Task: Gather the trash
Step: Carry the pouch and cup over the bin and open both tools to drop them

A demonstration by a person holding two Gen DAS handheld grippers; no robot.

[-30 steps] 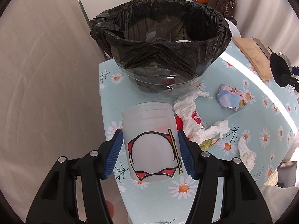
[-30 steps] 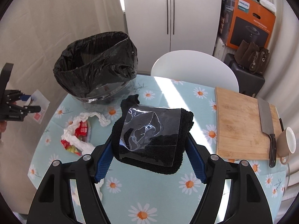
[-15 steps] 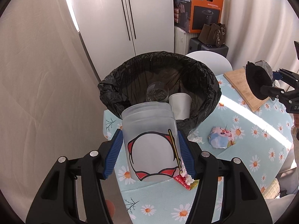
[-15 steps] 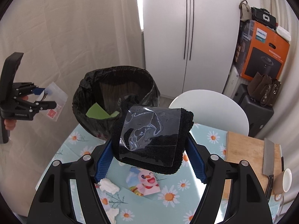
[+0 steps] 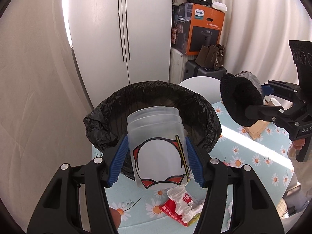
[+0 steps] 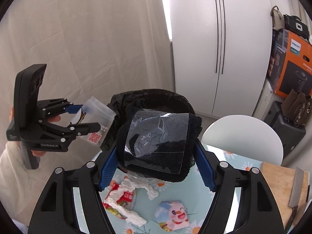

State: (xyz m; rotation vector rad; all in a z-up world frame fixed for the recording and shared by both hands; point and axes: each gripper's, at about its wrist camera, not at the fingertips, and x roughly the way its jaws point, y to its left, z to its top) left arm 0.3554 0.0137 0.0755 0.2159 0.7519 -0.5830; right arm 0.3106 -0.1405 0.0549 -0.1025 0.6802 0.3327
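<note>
My left gripper (image 5: 156,163) is shut on a frosted plastic cup (image 5: 158,148) with a red and white print, held up in front of the bin's near rim. The bin (image 5: 154,95) is lined with a black bag and stands at the table's far left. My right gripper (image 6: 156,165) is shut on a black fuzzy bundle (image 6: 158,142) with a clear plastic sheet over it, held above the table before the bin (image 6: 148,97). In the left wrist view that bundle (image 5: 240,101) hangs right of the bin. In the right wrist view the cup (image 6: 93,120) shows at left.
Crumpled tissue with a red wrapper (image 6: 122,200) and a cartoon-print paper (image 6: 173,214) lie on the daisy tablecloth (image 5: 253,156). A cutting board with a cleaver (image 6: 296,187) lies at right. A white chair (image 6: 241,136) stands behind the table. A cabinet and boxes stand beyond.
Both grippers have risen and tilted up with their loads. The cup has moved from over the tablecloth toward the bin's rim. The black bundle has moved left toward the bin.
</note>
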